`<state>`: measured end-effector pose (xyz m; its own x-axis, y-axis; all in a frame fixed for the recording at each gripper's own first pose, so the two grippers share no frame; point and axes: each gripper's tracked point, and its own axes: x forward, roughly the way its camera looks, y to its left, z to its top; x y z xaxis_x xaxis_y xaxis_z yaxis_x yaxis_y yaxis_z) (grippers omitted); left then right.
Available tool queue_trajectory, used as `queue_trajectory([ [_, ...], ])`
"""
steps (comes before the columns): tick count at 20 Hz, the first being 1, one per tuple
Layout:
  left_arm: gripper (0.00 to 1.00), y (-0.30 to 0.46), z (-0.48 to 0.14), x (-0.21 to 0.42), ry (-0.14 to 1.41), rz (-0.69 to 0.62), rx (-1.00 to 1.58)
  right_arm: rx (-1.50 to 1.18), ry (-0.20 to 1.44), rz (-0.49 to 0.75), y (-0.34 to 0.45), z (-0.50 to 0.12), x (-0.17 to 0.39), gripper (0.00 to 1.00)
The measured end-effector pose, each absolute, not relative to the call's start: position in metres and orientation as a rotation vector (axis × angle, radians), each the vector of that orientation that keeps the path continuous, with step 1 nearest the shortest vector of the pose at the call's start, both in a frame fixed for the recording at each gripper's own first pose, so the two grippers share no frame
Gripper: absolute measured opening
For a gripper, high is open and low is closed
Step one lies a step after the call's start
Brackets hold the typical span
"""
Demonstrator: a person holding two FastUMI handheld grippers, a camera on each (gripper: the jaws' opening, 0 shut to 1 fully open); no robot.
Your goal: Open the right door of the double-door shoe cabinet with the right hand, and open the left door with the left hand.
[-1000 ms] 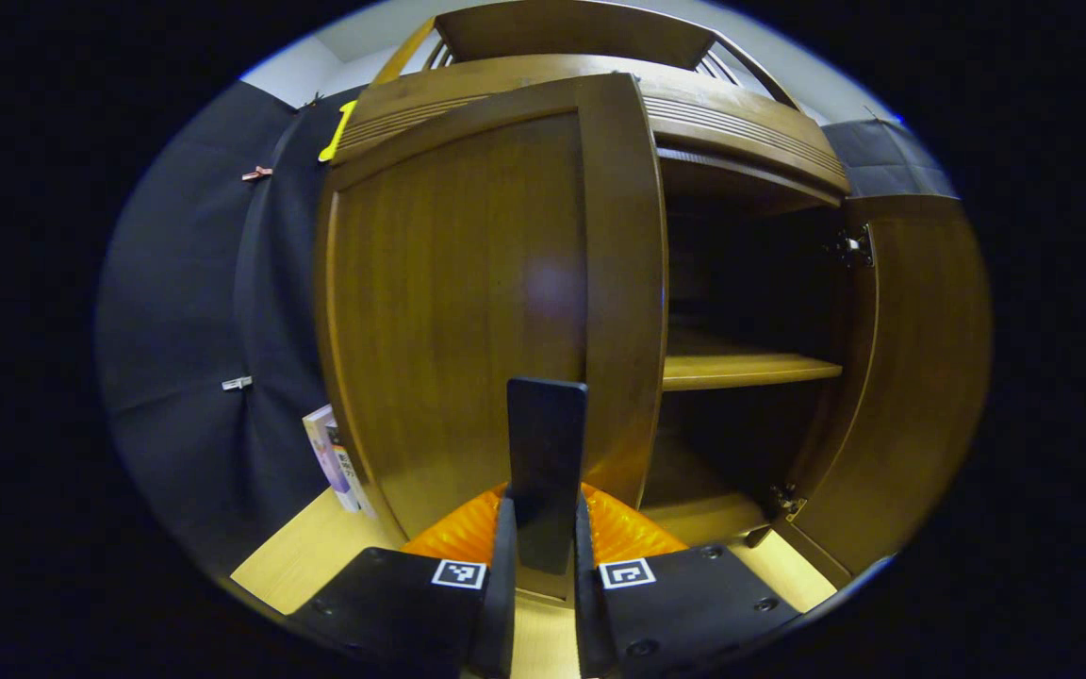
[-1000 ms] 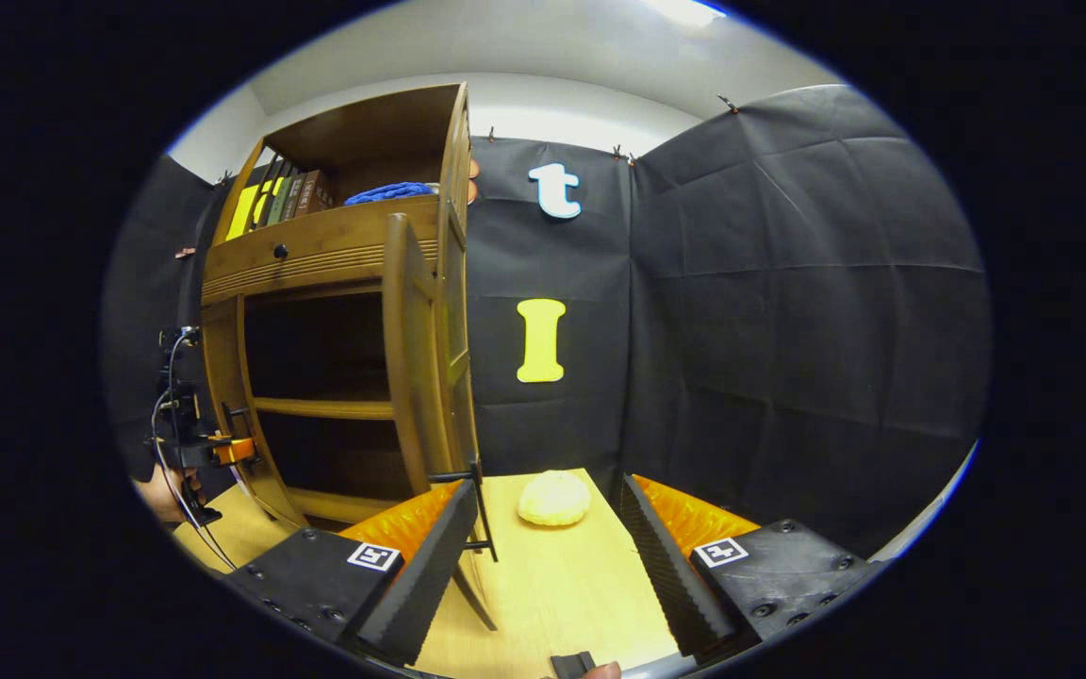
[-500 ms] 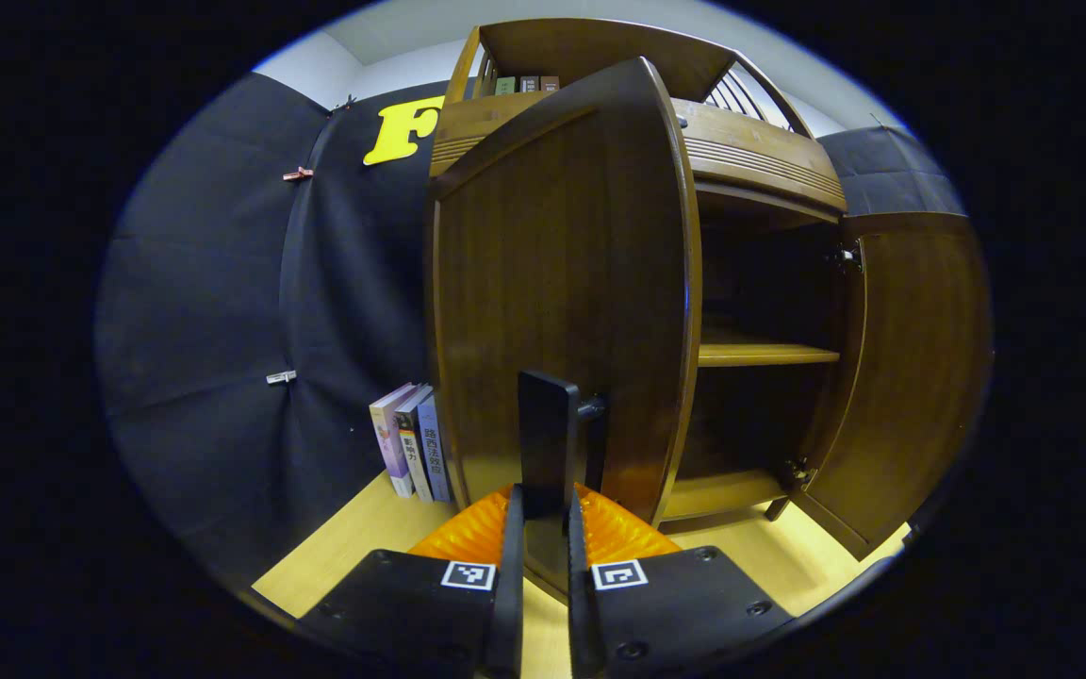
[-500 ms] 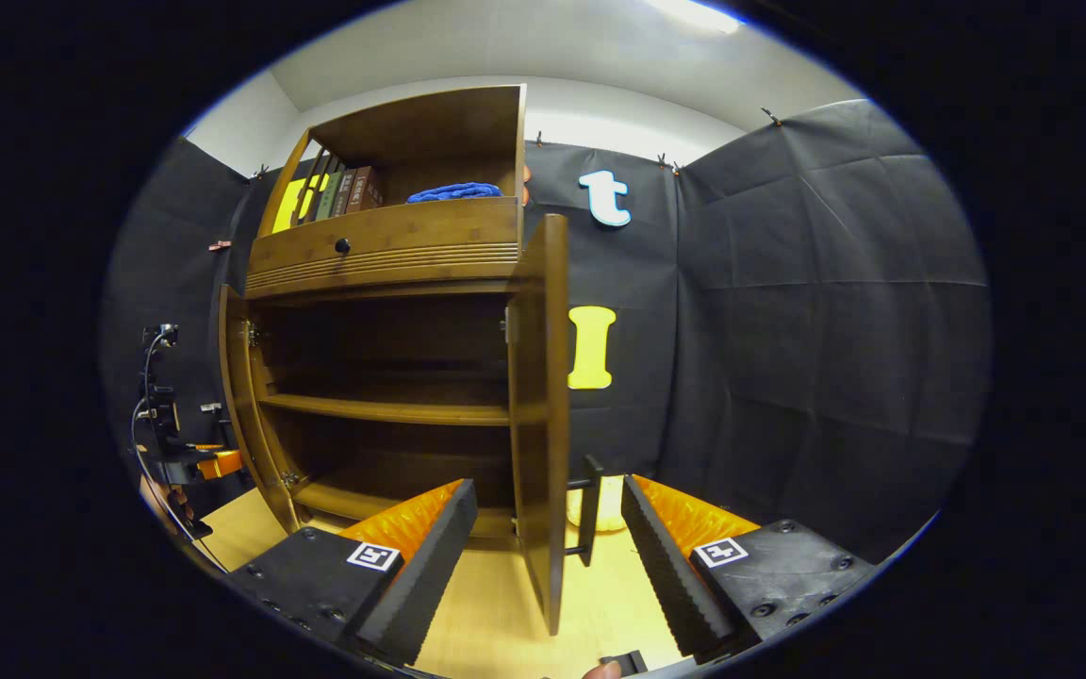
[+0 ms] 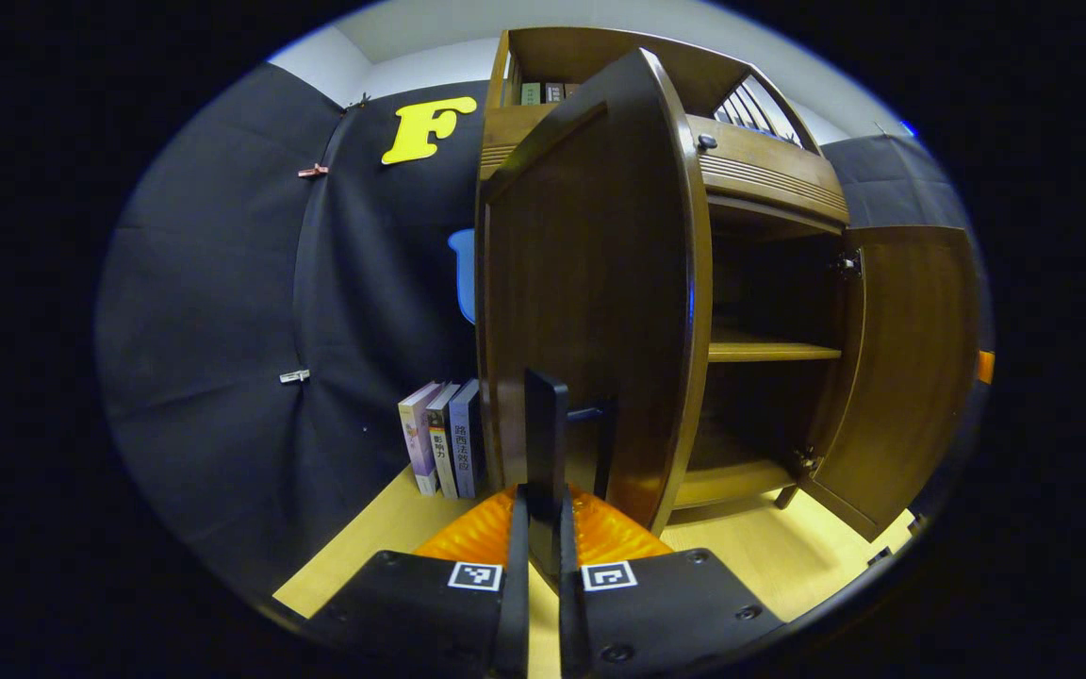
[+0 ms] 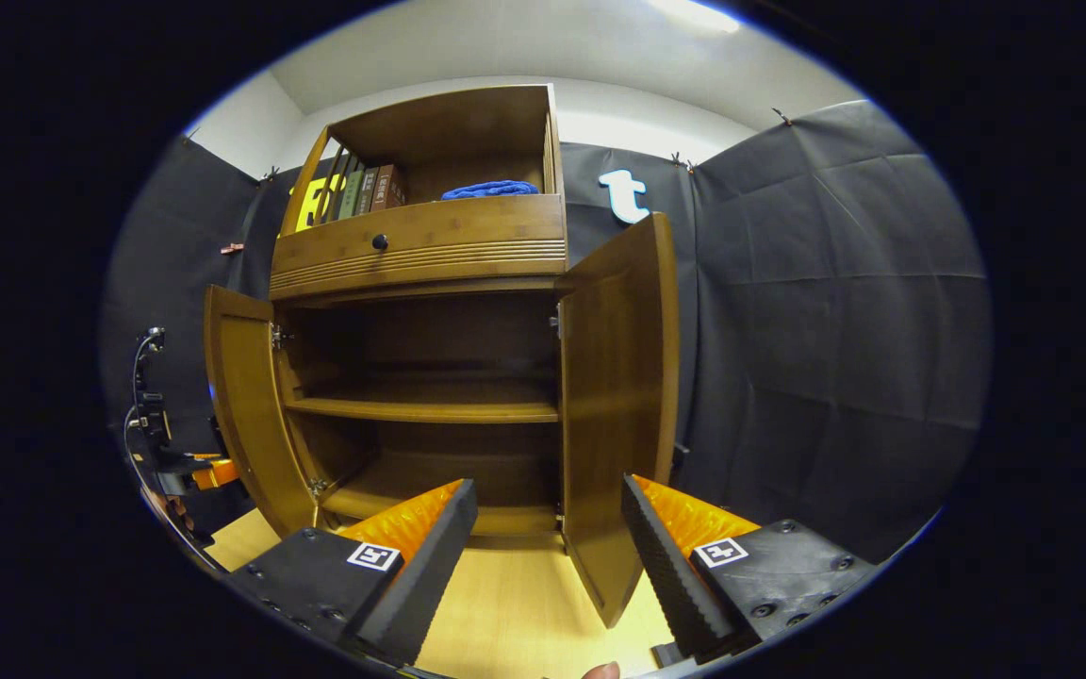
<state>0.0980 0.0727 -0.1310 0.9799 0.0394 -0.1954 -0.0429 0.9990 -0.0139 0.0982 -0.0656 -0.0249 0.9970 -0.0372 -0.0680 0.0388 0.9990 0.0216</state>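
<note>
Left tongs [image 5: 537,528]: clamped on the handle [image 5: 545,436] of the left door [image 5: 590,283], swung wide. Right tongs [image 6: 548,547]: apart, holding nothing; right door [image 6: 620,396] stands open on the shoe cabinet [image 6: 420,255]. We judge both doors opened, only release remaining.

Under me a pale wooden tabletop [image 6: 505,613] carries the shoe cabinet [image 6: 430,255], and three upright books [image 5: 444,438] stand just beside its left side.
</note>
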Motion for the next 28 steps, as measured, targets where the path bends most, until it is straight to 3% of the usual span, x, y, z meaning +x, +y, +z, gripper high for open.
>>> queue_trajectory([
  [12, 0.07, 0.125, -0.132, 0.085, 0.164, 0.038, -0.027, -0.019, 0.075, 0.012, -0.011, -0.033, 0.099, 0.94],
  [13, 0.09, 0.128, -0.132, 0.085, 0.162, 0.034, -0.03, -0.022, 0.075, 0.015, -0.008, -0.033, 0.1, 1.0],
  [17, 0.08, 0.144, -0.128, 0.083, 0.146, 0.026, -0.04, -0.03, 0.071, 0.017, -0.003, -0.033, 0.1, 0.94],
  [23, 0.05, 0.168, -0.128, 0.084, 0.147, 0.017, -0.051, -0.029, 0.071, 0.025, 0.007, -0.036, 0.101, 0.97],
  [28, 0.08, 0.168, -0.126, 0.081, 0.146, 0.035, -0.054, -0.04, 0.061, 0.031, 0.007, -0.033, 0.106, 0.98],
])
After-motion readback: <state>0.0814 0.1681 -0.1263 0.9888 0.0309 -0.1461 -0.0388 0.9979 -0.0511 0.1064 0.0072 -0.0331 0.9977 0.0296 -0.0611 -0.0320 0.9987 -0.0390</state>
